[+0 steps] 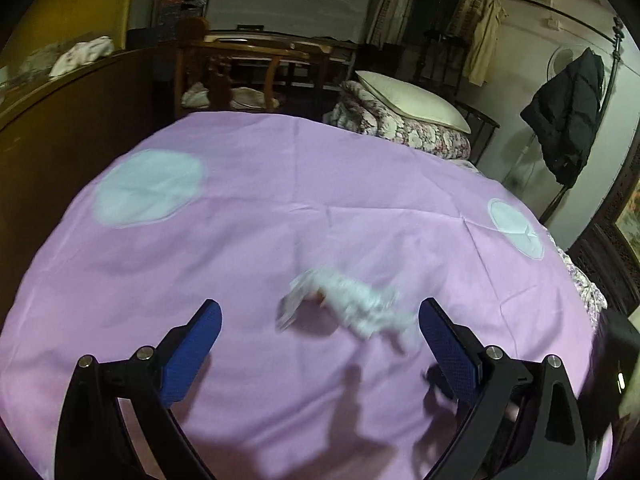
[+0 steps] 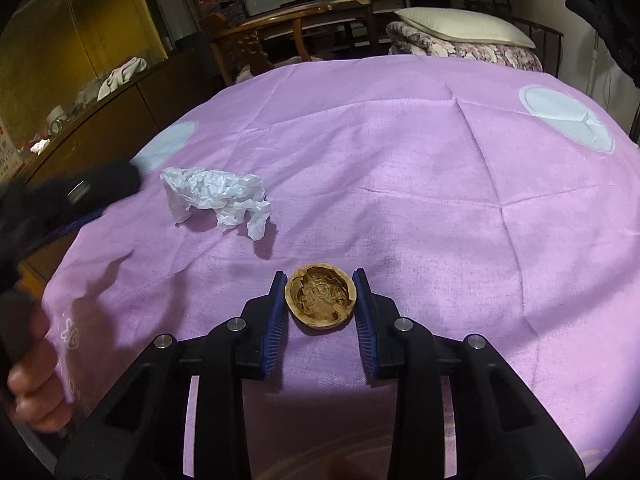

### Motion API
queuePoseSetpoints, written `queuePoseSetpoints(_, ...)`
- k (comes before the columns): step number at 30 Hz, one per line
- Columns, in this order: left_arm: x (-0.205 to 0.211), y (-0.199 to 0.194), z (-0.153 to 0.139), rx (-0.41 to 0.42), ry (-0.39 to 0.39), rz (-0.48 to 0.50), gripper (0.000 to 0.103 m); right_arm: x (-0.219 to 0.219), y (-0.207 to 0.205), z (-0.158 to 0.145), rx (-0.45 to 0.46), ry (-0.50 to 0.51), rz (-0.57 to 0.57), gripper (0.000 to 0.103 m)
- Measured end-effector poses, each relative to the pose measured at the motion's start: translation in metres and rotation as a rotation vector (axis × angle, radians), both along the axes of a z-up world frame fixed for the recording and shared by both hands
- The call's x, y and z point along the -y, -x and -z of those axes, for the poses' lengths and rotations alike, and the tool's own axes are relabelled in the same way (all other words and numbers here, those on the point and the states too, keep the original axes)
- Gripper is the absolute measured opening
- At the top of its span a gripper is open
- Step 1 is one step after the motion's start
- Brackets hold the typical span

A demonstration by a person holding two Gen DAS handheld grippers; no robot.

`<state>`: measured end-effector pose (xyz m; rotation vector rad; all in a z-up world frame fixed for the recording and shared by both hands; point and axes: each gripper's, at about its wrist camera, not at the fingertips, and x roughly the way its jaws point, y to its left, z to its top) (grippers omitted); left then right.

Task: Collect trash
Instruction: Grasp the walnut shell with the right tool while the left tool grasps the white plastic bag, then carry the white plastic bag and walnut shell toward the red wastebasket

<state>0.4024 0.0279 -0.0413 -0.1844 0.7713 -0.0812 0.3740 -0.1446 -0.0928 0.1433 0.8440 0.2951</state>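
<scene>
Surface: purple cloth [image 2: 420, 184] w/ pale blue round patches, spread over a table.
R gripper [image 2: 320, 280]: jaws narrowed around a walnut half-shell [image 2: 321, 299], one blue pad each side. Left pad looks touching the shell rim, right pad touching or just off it; can't tell if it's actually pinched.
Walnut half-shell: hollow side up, resting on cloth, right betw the R fingertips, near the cloth's front edge.
L gripper [image 1: 320, 312]: jaws spread wide, holding nothing.
Crumpled tissue [image 1: 352, 308]: white, blurred in L wrist view; lies on cloth just ahead of and betw the L fingers, nearer the right-hand finger, not touching either as far as visible.
Tissue vs shell: in R wrist view tissue [image 2: 218, 198] sits up-left of the shell, apart from it.
Background: pillow [image 1: 412, 100] on floral bedding, wooden chair [image 2: 288, 36].
</scene>
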Motion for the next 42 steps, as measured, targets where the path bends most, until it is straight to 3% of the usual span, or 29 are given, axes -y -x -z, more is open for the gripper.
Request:
queuePoseSetpoints(12,0.026,-0.047,0.033,-0.056,-0.012,0.017,0.096,0.003,-0.001,0.005,-0.017,-0.027,0.0,0.034)
queuePoseSetpoints(14,0.029,-0.048,0.036,-0.065,-0.023,0.028,0.082,0.003,-0.001,0.005,-0.017,-0.027,0.0,0.034)
queuePoseSetpoints(16,0.033,-0.049,0.044,-0.105,-0.046,0.049,0.062,0.003,-0.001,0.005,-0.018,-0.028,0.0,0.034)
queuePoseSetpoints(20,0.033,-0.046,0.05,-0.111,-0.088,0.058,0.036,0.003,-0.002,0.005,-0.018,-0.029,0.0,0.034)
queuePoseSetpoints(21,0.033,-0.045,0.049,-0.109,-0.093,0.063,0.02,0.003,-0.001,0.005,-0.018,-0.028,0.0,0.034)
queuePoseSetpoints(22,0.032,-0.044,0.049,-0.112,-0.087,0.068,0.01,0.003,-0.002,0.005,-0.018,-0.029,0.0,0.034)
queuePoseSetpoints(29,0.022,-0.026,0.03,-0.048,-0.129,0.022,0.009,0.003,-0.002,0.005,-0.019,-0.03,0.0,0.034)
queuePoseSetpoints(34,0.018,0.016,0.001,0.015,-0.196,-0.029,0.009,0.003,-0.002,0.005,-0.019,-0.029,0.0,0.034)
queuePoseSetpoints(42,0.001,0.081,-0.026,0.002,-0.214,-0.07,0.009,0.003,0.001,0.004,-0.007,-0.025,0.01,0.034)
